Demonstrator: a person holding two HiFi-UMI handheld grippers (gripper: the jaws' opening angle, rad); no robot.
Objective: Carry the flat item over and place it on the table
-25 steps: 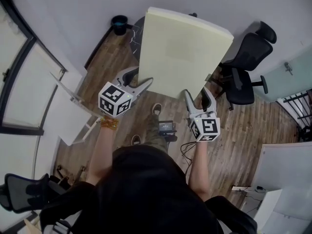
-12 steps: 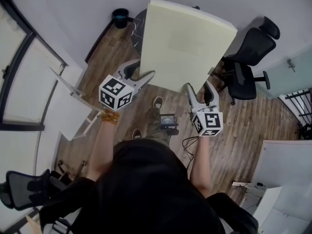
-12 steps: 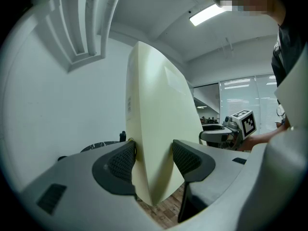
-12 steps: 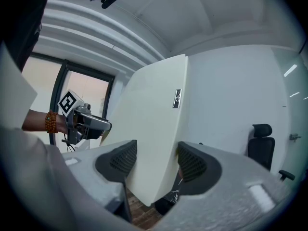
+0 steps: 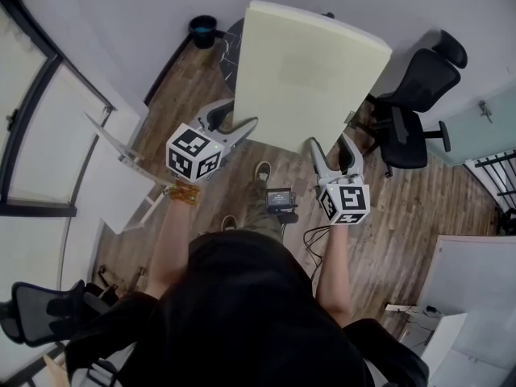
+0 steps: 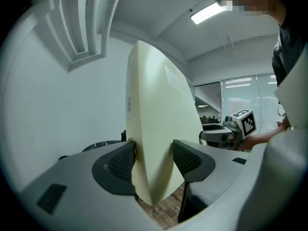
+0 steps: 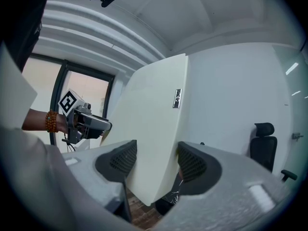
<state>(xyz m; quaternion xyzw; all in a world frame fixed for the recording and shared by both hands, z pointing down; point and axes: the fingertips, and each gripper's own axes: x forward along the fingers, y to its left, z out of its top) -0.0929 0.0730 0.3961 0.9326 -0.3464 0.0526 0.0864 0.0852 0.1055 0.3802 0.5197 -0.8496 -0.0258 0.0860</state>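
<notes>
A thick, pale yellow foam slab (image 5: 302, 75) hangs in the air over the wooden floor, held by its near edge. My left gripper (image 5: 235, 123) is shut on the slab's near left corner, and in the left gripper view the slab (image 6: 156, 114) stands upright between the dark ribbed pads (image 6: 122, 160) of that gripper (image 6: 154, 160). On the near right corner my right gripper (image 5: 330, 147) is shut too. The right gripper view shows that gripper (image 7: 154, 162) clamping the slab (image 7: 154, 114). A dark round table (image 5: 228, 45) is partly hidden behind the slab.
A black bin (image 5: 203, 31) stands by the wall at the back left. Two black office chairs (image 5: 415, 87) are at the right. White panels (image 5: 121, 176) lean at the left, and a white desk (image 5: 476, 285) is at the lower right. A small dark device (image 5: 279, 198) lies by the person's feet.
</notes>
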